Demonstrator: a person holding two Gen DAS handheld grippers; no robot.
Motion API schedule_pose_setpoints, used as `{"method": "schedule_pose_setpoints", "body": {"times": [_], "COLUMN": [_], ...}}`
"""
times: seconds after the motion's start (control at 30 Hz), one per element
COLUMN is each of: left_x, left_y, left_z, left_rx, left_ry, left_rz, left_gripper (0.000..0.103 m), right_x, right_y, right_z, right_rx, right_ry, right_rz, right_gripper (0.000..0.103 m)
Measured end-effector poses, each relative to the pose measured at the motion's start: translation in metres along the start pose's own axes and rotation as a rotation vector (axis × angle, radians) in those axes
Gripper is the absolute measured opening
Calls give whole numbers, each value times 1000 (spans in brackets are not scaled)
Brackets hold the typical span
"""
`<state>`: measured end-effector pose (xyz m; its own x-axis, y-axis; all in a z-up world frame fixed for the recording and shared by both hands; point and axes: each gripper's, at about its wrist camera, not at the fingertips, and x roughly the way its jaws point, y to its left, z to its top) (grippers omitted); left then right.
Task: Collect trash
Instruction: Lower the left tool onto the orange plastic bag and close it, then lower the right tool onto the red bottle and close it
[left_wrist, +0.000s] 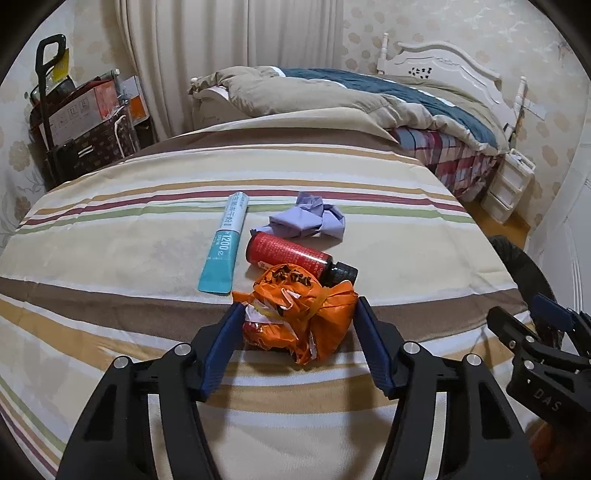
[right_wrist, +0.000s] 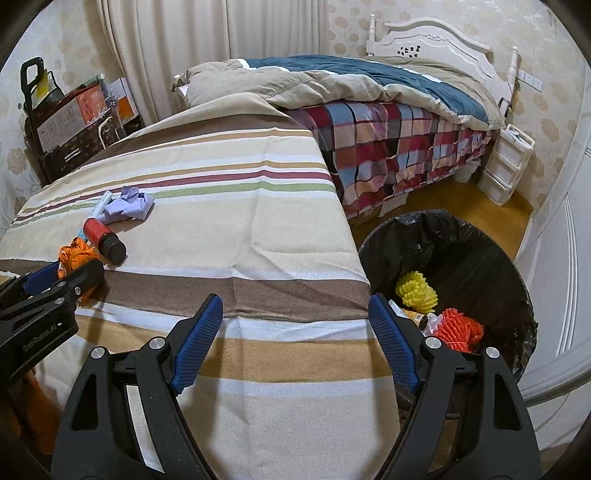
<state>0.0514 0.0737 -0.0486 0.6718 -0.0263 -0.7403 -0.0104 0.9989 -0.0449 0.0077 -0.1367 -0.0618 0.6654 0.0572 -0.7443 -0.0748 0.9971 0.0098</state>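
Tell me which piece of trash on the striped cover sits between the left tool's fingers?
The crumpled orange plastic wrapper sits there. The red bottle with a black cap, the teal tube and the crumpled purple paper lie farther off.

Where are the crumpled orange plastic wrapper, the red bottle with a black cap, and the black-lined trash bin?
crumpled orange plastic wrapper (left_wrist: 306, 314), left wrist view, middle of the bundle.
red bottle with a black cap (left_wrist: 286, 254), left wrist view, red body.
black-lined trash bin (right_wrist: 461, 258), right wrist view, inner liner wall.
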Motion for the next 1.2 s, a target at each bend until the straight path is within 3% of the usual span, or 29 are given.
{"method": "schedule_pose_setpoints", "body": {"times": [0.3,0.7,1.2], "left_x": [-16,-23,-23], "left_y": [17,76,121], "left_z": [-10,-15,-15], "left_rx": [-5,-81,-146], "left_ry": [-27,-18,-5], "left_rz": [7,73,91], "left_gripper": [60,60,60], "right_x": [2,14,42], "right_y": [27,100,156], "right_z": [0,9,37], "right_rx": [-63,-212,-261], "right_ry": [6,36,57], "right_rz": [42,135,187], "right_gripper": [79,79,75]}}
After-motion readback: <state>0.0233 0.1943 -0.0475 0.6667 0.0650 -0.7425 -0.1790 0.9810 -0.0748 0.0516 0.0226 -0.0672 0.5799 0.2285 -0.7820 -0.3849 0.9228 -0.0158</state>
